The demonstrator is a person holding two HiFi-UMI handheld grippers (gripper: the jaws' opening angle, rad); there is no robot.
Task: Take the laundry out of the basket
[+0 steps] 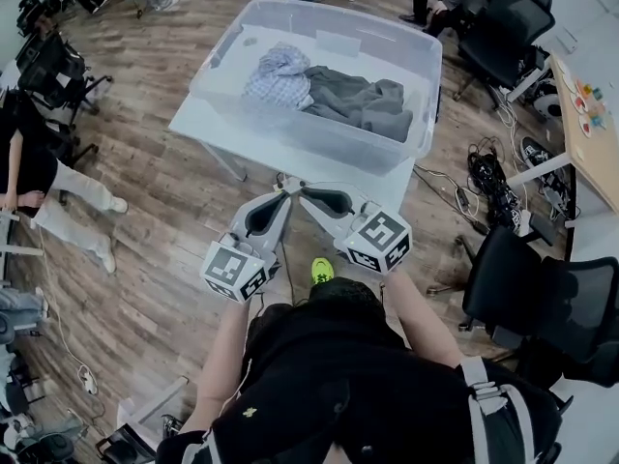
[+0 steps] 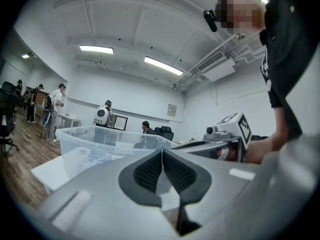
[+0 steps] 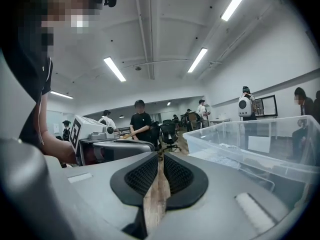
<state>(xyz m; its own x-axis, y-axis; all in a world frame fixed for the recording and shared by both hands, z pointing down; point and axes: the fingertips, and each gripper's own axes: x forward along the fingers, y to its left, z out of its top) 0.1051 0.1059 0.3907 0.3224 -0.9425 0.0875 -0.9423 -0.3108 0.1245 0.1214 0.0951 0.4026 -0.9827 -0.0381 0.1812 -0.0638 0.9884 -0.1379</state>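
The basket [image 1: 416,114] is a big rectangular tub of clear, slightly cloudy plastic with rounded corners and a rolled rim, standing on a white table [image 1: 208,129] over a wood-plank floor [image 1: 164,191]. The laundry lies crumpled inside it. A checked shirt [image 1: 279,73] in pale blue and white is bunched at the left. Touching it on the right is a soft, thick grey garment [image 1: 366,102] that spreads toward the tub's right wall. A white rectangular label [image 1: 338,43] sits on the far wall of the tub; its print is too small to read. Both grippers are smooth grey moulded shells that taper to a point, and each carries a marker cube [image 1: 235,271] with bold black-and-white squares and no legible words. The left gripper [image 1: 284,191] has its dark, finely ribbed pads [image 2: 146,173] pressed flat together, with nothing between them. The right gripper [image 1: 303,192] has pads [image 3: 143,176] of the same ribbed rubber that stand all but together, with only a thin slit showing floor between them and nothing held. The two tips nearly meet at the table's near edge, in front of the tub's near wall and outside it. The clothes lie beyond that wall, farther off, apart from both sets of fingers. The left gripper view shows the tub [image 2: 100,136] ahead to its left, and the right gripper view shows it [image 3: 260,144] ahead to its right.
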